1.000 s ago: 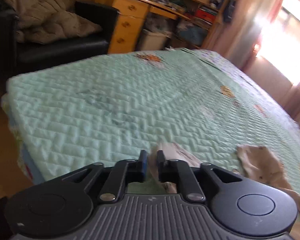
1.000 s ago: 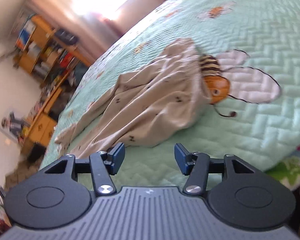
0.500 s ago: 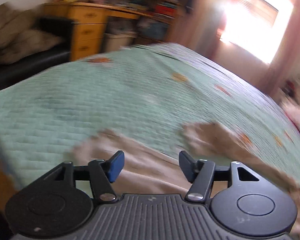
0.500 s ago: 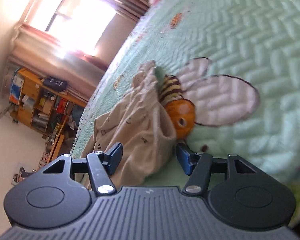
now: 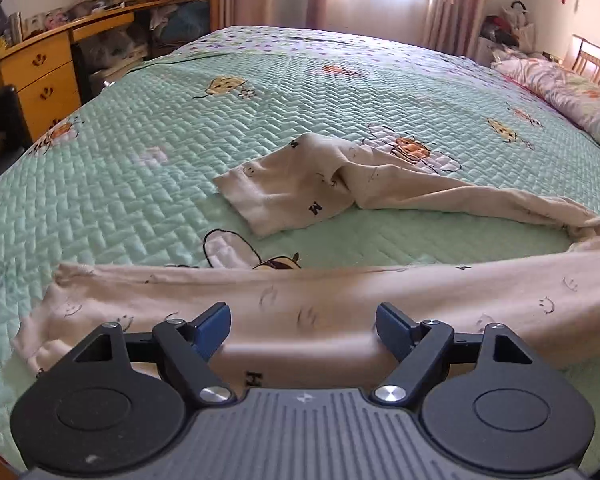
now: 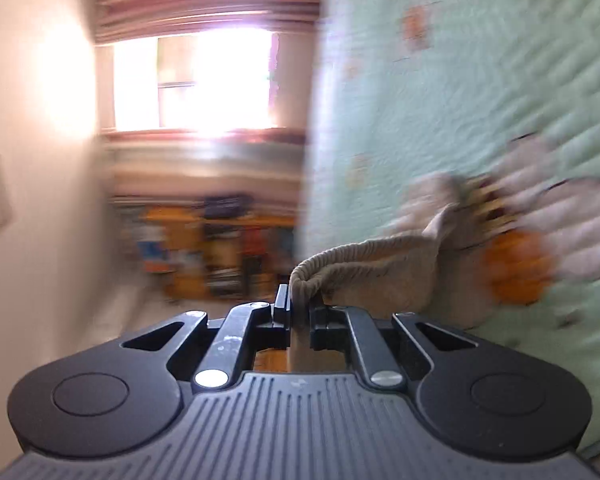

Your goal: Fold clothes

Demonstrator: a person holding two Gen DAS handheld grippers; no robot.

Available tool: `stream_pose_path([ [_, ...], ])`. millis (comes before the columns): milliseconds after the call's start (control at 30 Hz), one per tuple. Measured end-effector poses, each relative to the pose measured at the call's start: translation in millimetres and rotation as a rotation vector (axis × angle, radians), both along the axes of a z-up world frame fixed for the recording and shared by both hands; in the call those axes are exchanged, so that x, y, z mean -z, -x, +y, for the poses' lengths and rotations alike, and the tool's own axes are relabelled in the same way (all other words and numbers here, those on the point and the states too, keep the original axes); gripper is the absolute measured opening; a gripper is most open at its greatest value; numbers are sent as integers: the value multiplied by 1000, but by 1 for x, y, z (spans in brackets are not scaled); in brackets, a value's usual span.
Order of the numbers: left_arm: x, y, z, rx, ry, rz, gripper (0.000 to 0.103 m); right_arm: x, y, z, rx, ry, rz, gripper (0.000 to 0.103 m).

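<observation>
Trousers [image 5: 340, 184], beige with small printed faces and letters, lie spread across my green quilted bed cover [image 5: 140, 140], one leg stretched out flat just in front of my left claw [image 5: 303, 326] and the other bent away toward a bee picture [image 5: 410, 146] on the quilt. My left claw is opening wide, its blue pads [image 5: 212, 326] clear of the cloth with the near leg lying below the gap between them. My right claw [image 6: 299, 312] is closing tight on the ribbed waistband [image 6: 340, 256], which bunches up between its fingers, though that view is blurred.
</observation>
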State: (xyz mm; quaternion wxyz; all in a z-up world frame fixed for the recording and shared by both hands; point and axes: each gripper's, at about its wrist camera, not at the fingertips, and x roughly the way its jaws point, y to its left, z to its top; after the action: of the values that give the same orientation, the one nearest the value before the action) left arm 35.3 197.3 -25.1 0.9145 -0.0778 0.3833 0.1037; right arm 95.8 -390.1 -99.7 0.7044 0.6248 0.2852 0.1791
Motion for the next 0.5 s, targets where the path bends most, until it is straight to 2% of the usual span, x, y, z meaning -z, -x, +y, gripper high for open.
stream_pose_path([
  [67, -2, 8, -3, 9, 1, 3, 82, 23, 2, 3, -4, 17, 93, 9],
  [100, -4, 15, -6, 36, 3, 0, 82, 35, 3, 3, -3, -6, 121, 9],
  [200, -7, 32, -21, 118, 43, -11, 84, 45, 8, 8, 3, -63, 106, 9],
  [333, 0, 50, -43, 228, 200, -75, 84, 34, 1, 16, 1, -85, 69, 12],
  [400, 5, 53, -60, 297, 204, -97, 84, 27, -3, 19, -5, -86, 65, 12],
  [500, 16, 49, -87, 386, 145, -46, 83, 27, -8, 18, -5, -108, 75, 13],
])
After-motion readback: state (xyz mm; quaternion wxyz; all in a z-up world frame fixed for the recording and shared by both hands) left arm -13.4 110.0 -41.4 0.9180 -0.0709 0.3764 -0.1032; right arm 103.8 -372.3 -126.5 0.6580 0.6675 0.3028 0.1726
